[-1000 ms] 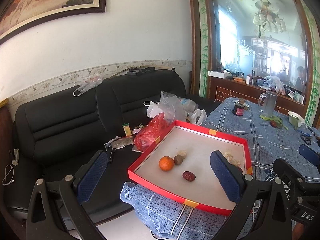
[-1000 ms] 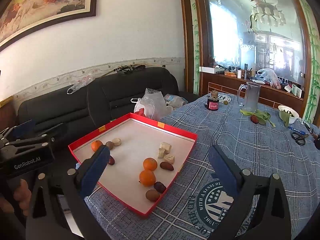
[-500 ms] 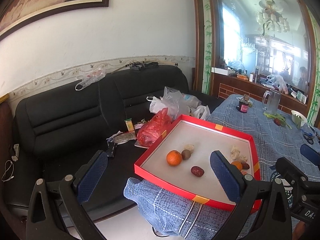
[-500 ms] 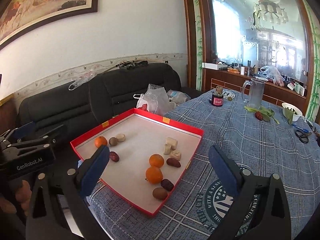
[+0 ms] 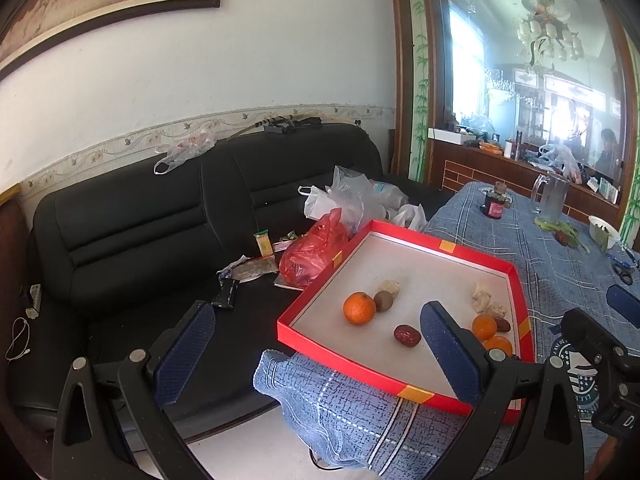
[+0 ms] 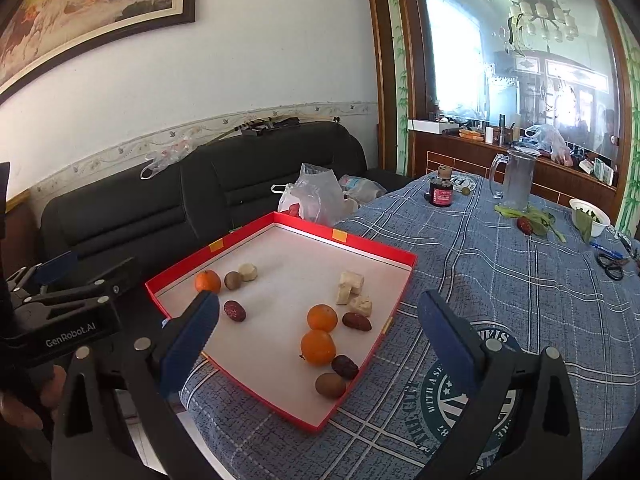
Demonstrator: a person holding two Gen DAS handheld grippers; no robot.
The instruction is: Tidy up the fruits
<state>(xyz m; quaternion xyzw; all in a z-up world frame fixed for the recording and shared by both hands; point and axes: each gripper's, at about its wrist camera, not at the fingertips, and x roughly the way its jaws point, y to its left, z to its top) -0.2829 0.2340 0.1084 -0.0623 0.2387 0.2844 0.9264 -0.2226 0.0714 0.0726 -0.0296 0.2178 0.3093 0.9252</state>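
Left gripper and right gripper: jaws spread wide, holding nothing, both above the shallow red cardboard tray on the blue plaid-clothed table. In the tray: round orange tangerines, dark red dates, brown round fruits, pale chunks.

I see a table in blue plaid cloth carrying a red tray at its sofa-side edge. Farther back sit a dark jar, glass pitcher, white bowl and scissors.
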